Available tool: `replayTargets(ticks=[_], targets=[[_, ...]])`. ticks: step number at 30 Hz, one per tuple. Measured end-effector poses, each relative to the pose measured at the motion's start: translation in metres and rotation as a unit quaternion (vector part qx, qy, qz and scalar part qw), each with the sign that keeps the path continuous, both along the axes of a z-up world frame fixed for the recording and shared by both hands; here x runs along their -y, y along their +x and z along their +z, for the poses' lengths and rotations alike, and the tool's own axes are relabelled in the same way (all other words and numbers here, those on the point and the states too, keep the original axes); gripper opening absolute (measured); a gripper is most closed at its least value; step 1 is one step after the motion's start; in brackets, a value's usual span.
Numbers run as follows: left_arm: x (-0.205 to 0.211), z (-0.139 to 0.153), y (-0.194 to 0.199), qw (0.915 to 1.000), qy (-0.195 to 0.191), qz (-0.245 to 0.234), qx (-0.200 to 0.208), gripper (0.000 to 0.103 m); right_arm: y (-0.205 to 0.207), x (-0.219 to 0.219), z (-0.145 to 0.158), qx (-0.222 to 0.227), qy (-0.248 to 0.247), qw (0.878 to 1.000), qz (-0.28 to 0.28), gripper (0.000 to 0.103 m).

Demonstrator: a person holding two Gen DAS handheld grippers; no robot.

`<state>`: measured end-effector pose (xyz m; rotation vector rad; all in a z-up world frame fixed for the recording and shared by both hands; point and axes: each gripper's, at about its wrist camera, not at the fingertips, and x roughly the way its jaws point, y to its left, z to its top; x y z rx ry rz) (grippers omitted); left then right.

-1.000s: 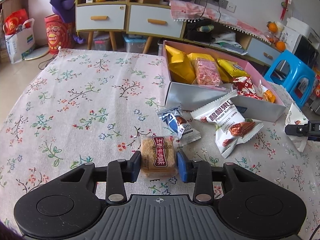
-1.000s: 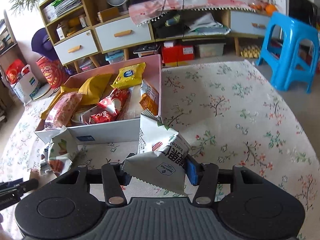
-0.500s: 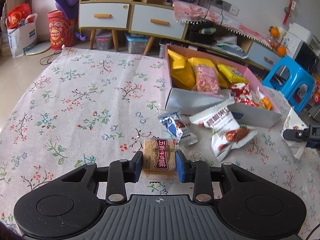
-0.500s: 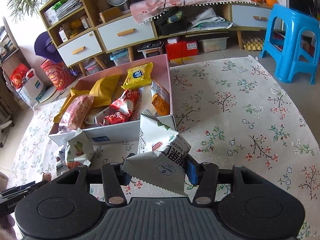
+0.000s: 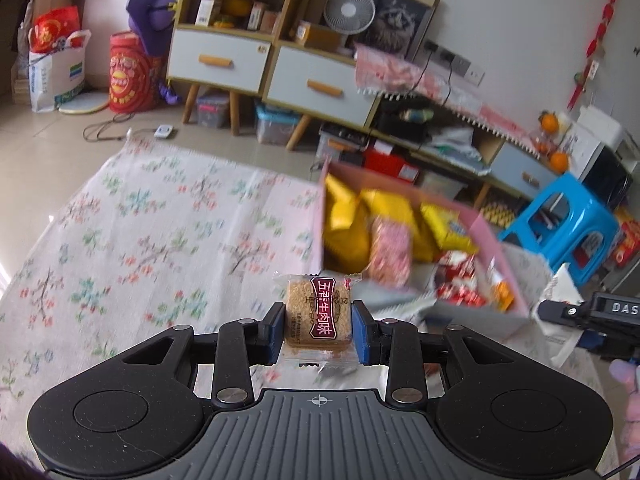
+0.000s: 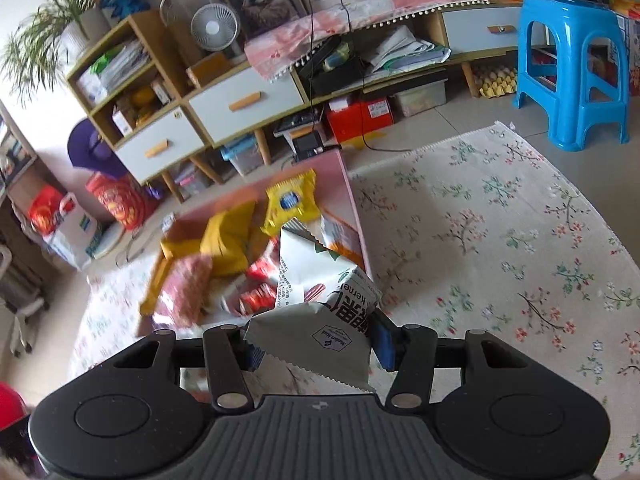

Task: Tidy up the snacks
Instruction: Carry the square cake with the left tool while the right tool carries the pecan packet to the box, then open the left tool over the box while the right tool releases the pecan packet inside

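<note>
left tongs [image 5: 318, 330]: clamping biscuit pack [image 5: 318, 312] | right tongs [image 6: 316, 346]: clamping pecan packet [image 6: 320, 304]

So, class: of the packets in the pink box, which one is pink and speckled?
The pink speckled packet, lying between the plain yellow bags; the others are yellow, red or orange.

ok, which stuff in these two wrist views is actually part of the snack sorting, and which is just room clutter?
In play:
- left gripper, shut on square brown cracker in clear wrapper
- right gripper, shut on white pecan kernel packet
- pink cardboard box with yellow packets

Clutter:
- blue plastic stool
- white desk fan
- red drum-shaped tin
</note>
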<state>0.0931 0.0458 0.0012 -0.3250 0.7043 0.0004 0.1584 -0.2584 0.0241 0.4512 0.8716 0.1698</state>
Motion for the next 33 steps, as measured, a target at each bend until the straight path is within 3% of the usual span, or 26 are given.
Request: replayTargets(ticks=[7,13,22,33], targets=[[0.027,0.016,0.023,0.9991,0.018,-0.029,0.026,0.032,0.025,-0.007,-0.001,0.013,0.043,0.999,-0.019,0.041],[0.049,0.022,0.069,0.9968,0.050,-0.051,0.036,0.032,0.048,-0.015,-0.002,0.019,0.088,0.996,-0.014,0.041],[0.060,0.002,0.136,0.9948,0.093,-0.038,0.015,0.032,0.087,-0.044,-0.027,0.007,0.145,0.989,0.002,0.041],[0.059,-0.019,0.169,0.9911,0.129,-0.028,0.022,0.033,0.103,-0.029,-0.038,0.003,0.161,0.987,-0.020,0.045]])
